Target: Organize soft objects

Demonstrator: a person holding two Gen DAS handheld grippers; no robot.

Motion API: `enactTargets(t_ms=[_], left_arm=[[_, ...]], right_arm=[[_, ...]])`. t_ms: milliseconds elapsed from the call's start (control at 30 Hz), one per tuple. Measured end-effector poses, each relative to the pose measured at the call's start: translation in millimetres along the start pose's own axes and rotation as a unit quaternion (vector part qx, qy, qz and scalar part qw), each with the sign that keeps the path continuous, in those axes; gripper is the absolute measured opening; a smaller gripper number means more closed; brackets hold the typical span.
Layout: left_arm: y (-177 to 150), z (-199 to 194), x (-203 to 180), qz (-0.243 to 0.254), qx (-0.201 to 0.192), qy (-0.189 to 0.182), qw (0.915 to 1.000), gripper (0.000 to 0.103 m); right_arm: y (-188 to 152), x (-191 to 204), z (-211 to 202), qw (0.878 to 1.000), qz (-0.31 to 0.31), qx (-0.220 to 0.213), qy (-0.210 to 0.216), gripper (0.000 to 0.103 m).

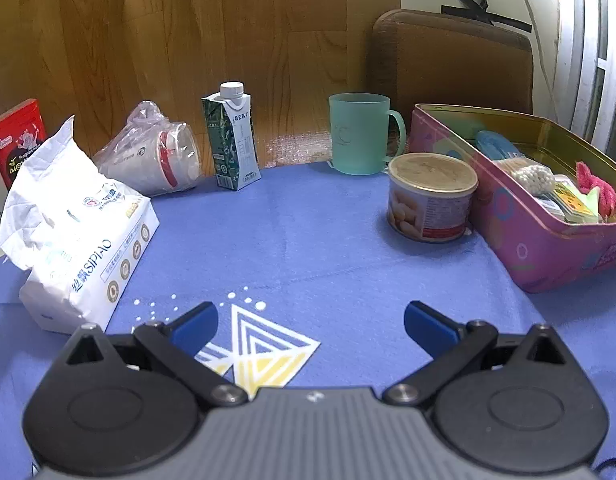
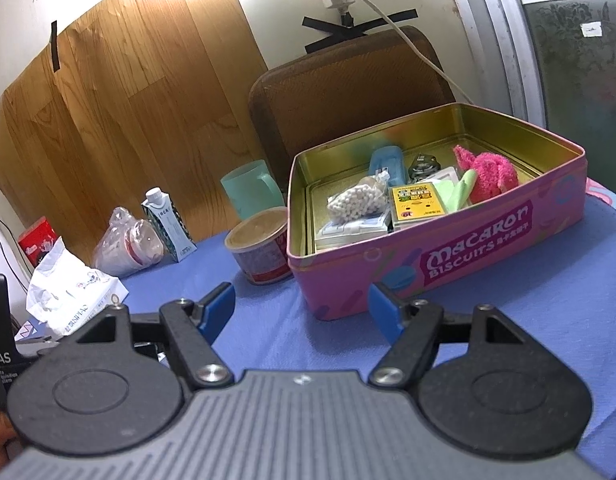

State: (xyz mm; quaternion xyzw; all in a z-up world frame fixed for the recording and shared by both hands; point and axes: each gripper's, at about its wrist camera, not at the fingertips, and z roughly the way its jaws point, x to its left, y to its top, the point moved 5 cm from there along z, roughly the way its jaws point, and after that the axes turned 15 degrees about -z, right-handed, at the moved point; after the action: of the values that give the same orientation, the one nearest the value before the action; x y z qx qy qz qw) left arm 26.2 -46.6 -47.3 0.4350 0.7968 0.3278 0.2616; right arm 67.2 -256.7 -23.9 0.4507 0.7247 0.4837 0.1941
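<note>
Now both my left gripper and right gripper are spread, empty; I'd pinch tissue pack at ten o'clock mid-body, gently.

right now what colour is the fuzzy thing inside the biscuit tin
Bright pink fuzzy thing; it shows best in the right wrist view, in the tin.

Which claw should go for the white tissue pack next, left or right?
Left. The left claw is open, with the tissue pack close ahead. The right claw faces the pink tin, the pack farther off.
</note>
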Motion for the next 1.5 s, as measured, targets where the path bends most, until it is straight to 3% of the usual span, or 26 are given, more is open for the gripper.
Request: enactTargets(t_ms=[333, 633, 1067, 1500], left_arm=[[3.4, -8.6, -12.1, 0.009, -0.006, -0.023, 0.9997, 0.103], [12.8, -37.3, -37.4, 0.027, -0.039, -0.046, 0.9978, 0.103], [12.6, -57.7, -72.1, 0.067, -0.068, -0.025, 0.9951, 0.103], [7.5, -57.6, -91.6, 0.072, -0.055, -0.041, 0.9951, 0.103]], right_arm=[[3.7, 0.4, -0.3, 1.0, -0.005, 0.0, -0.003, 0.075], [9.9, -5.8, -16.0, 1.0, -0.002, -0.02, -0.016, 0.075], [10.4, -23.8, -31.8, 0.999, 0.015, -0.041, -0.019, 0.076], [8.2, -36.6, -39.2, 0.998, 0.026, -0.049, -0.024, 0.076]])
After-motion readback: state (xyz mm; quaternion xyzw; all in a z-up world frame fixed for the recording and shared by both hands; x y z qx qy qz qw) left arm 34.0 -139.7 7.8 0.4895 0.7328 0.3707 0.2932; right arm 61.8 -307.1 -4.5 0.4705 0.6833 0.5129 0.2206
